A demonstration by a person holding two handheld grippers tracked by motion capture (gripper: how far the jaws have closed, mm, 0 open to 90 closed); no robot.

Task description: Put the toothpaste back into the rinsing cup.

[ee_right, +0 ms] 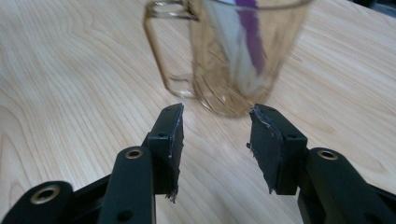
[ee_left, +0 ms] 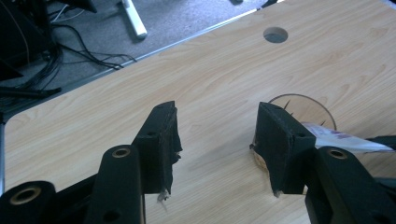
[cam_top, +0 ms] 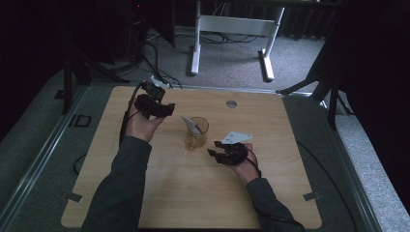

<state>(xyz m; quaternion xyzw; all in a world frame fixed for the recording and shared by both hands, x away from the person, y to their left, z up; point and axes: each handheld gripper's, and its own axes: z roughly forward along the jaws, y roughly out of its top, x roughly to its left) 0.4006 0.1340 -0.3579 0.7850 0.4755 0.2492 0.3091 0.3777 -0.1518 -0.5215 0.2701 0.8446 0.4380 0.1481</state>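
A clear glass mug (cam_top: 196,134) stands upright near the middle of the wooden table (cam_top: 159,193). A white packet with a purple stripe (cam_top: 191,124) leans inside it and sticks out above the rim. My left gripper (cam_top: 168,110) hovers to the mug's left and a little behind it, open and empty. In the left gripper view the gripper (ee_left: 217,114) frames bare wood, with the mug's rim (ee_left: 322,109) and the packet (ee_left: 343,140) past its right jaw. My right gripper (cam_top: 213,152) sits just right of the mug, open. In the right gripper view the gripper (ee_right: 217,114) faces the mug (ee_right: 224,60), handle on the left, packet (ee_right: 250,32) blurred.
A round cable hole (cam_top: 231,103) lies in the table's far side, also seen as a hole (ee_left: 275,34) in the left gripper view. Beyond the far edge are grey carpet, loose cables (cam_top: 154,58) and the white legs of a desk (cam_top: 196,46). Dark stands flank the table.
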